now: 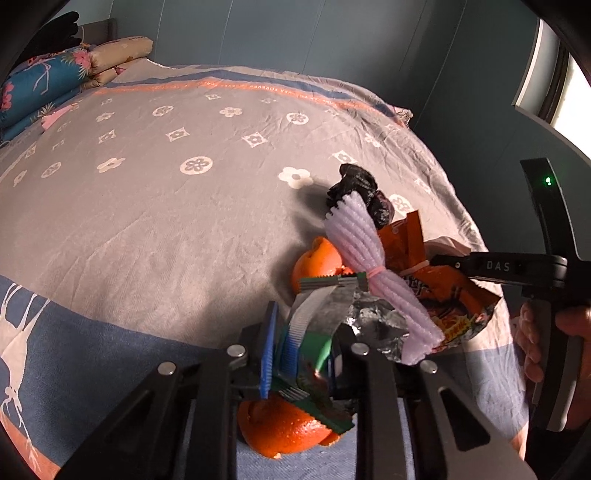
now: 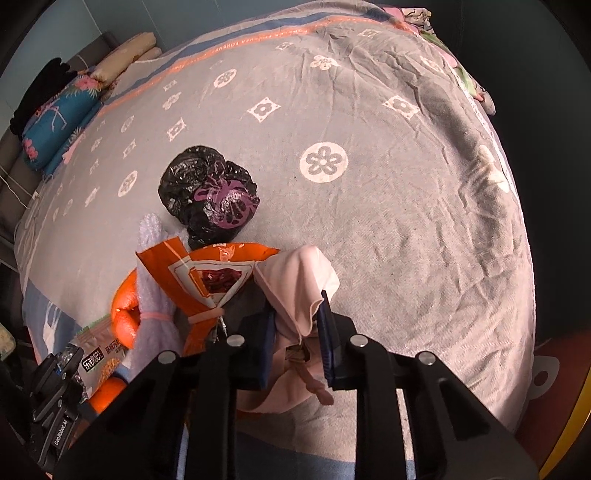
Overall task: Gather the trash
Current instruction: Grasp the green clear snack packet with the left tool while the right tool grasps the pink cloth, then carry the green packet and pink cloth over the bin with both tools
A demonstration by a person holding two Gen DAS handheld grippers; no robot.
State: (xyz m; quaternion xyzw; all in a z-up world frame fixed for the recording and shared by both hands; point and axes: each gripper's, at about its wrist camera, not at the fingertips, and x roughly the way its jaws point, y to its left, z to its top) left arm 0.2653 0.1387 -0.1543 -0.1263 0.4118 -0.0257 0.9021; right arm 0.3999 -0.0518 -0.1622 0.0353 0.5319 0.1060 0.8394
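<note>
- A pile of trash is sitting near the edge of the bed [image 1: 155, 206], close to the person.
- The left gripper [image 1: 299, 354] is pinching a green snack wrapper [image 1: 314, 314] with a shiny silver inside; its blue pads are pressing on the wrapper.
- The left gripper is pointing down at a slant, and a piece of orange peel [image 1: 284, 428] is lying right under it.
- The right gripper [image 2: 299, 339] is squeezing a soft pink cloth [image 2: 295, 288], which is bunching up between its dark pads.
- The right gripper is tipping down steeply toward the bed.
- In the left view, a hand [image 1: 532, 347] is wrapping around the black handle of the right gripper.
- An orange snack bag [image 2: 210, 280] is lying just beside the pink cloth, touching it.
- A pale purple fuzzy bundle [image 1: 373, 266], tied with a pink band, is resting across the orange bag.
- A crumpled black plastic bag [image 2: 207, 192] is sitting just behind the orange bag.
- Another orange peel [image 1: 314, 266] is lying beside the fuzzy bundle.
- The bed is wearing a grey cover with white flower shapes and an orange stripe.
- Folded flowery bedding [image 1: 48, 81] is lying at the far end.
- A blue-grey wall [image 1: 295, 33] is standing behind the bed, and light is coming in at a window [image 1: 569, 96].
</note>
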